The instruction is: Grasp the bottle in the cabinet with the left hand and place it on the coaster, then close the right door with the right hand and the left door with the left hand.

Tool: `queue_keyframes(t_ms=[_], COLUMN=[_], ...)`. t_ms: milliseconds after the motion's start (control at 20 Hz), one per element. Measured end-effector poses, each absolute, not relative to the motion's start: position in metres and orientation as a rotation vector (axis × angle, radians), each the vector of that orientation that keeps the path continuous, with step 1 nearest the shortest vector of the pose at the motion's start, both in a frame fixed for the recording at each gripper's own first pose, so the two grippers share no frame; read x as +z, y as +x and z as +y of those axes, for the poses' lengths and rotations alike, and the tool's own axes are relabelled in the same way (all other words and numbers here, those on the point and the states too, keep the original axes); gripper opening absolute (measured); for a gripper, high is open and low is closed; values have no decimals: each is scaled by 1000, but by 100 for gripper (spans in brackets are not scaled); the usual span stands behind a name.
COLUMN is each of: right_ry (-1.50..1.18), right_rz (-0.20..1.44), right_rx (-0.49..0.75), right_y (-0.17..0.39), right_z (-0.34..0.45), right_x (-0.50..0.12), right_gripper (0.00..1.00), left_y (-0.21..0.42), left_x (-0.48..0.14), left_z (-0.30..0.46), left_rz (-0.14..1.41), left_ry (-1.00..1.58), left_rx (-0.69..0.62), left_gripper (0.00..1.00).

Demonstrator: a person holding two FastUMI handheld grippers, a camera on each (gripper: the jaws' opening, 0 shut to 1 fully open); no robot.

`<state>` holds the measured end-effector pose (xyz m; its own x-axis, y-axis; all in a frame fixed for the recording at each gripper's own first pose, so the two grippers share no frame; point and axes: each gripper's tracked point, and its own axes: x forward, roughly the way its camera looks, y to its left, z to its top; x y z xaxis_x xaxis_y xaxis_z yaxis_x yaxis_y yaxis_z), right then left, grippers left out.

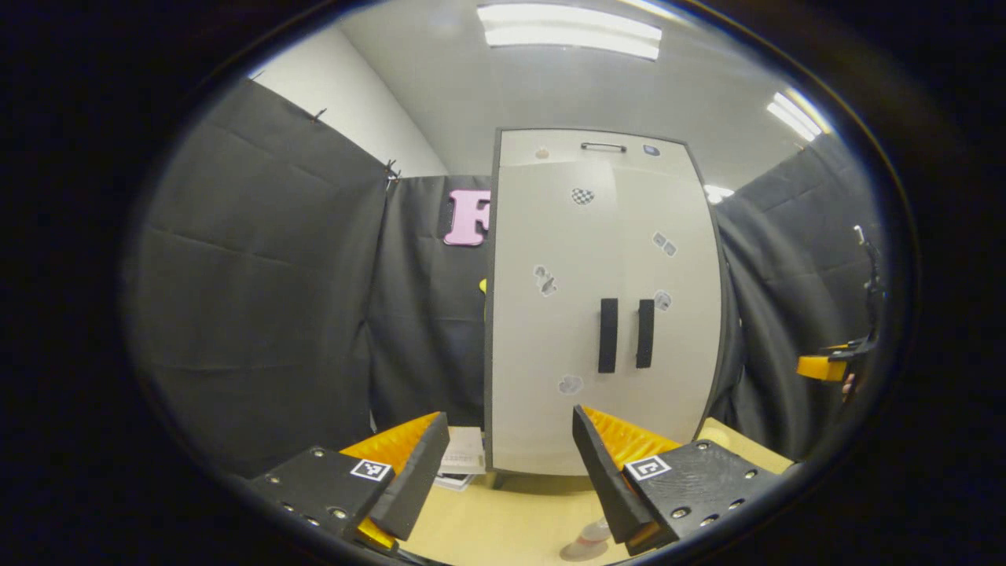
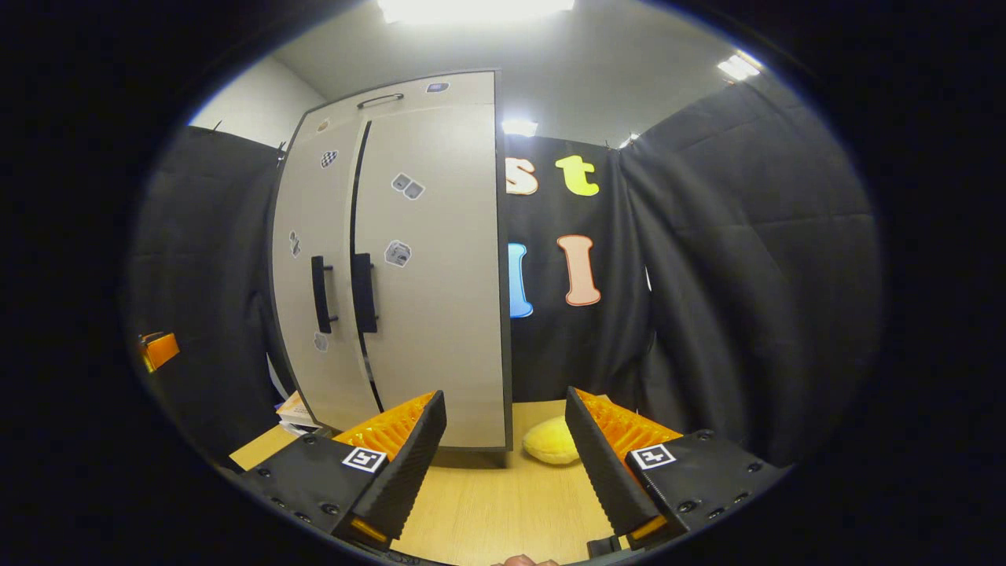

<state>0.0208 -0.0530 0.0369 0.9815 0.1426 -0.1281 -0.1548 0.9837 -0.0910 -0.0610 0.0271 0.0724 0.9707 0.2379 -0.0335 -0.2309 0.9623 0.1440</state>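
Both cabinet (image 1: pixel 601 314) doors are closed, directly ahead of the left gripper (image 1: pixel 503 472), whose jaws stand wide and empty. The bottle (image 1: pixel 585 542) lies on the table (image 1: pixel 503 519) just below its right finger. The right gripper (image 2: pixel 503 460) is also wide and empty, the cabinet ahead-left of it.

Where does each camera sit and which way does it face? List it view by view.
Left gripper view: rides the left gripper, facing the cabinet head-on; its own fingers show, spread.
Right gripper view: rides the right gripper, facing the cabinet's right side and a yellow object; its own fingers show, spread.
Shared: the cabinet with both doors closed, and the wooden table.
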Motion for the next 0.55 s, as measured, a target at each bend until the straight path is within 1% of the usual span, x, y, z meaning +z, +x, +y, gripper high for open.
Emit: queue_keyframes(t_ms=[50, 100, 150, 200, 250, 450, 500, 550], right_ry=[-99, -94, -93, -95, -91, -60, -51, -45], right_rz=[138, 144, 138, 133, 136, 131, 113, 106], right_rx=[159, 174, 183, 187, 197, 280, 303, 323], right_y=[20, 19, 21, 22, 26, 48, 56, 65], right_z=[-51, -49, -50, -53, -56, -70, -78, -87], right_x=[33, 32, 32, 32, 29, 25, 27, 28], right_gripper=[92, 97, 97, 92, 97, 97, 97, 97], left_y=[-64, -67, -68, -69, -69, -66, -64, -60], left_x=[67, 62, 61, 62, 64, 84, 85, 85], left_z=[31, 32, 32, 28, 23, 0, -10, -23], left_rz=[68, 83, 92, 98, 99, 87, 78, 65], left_ry=[154, 164, 168, 165, 161, 194, 187, 173], left_rx=[250, 260, 267, 271, 275, 331, 349, 369], left_gripper=[87, 91, 91, 92, 92, 92, 96, 96])
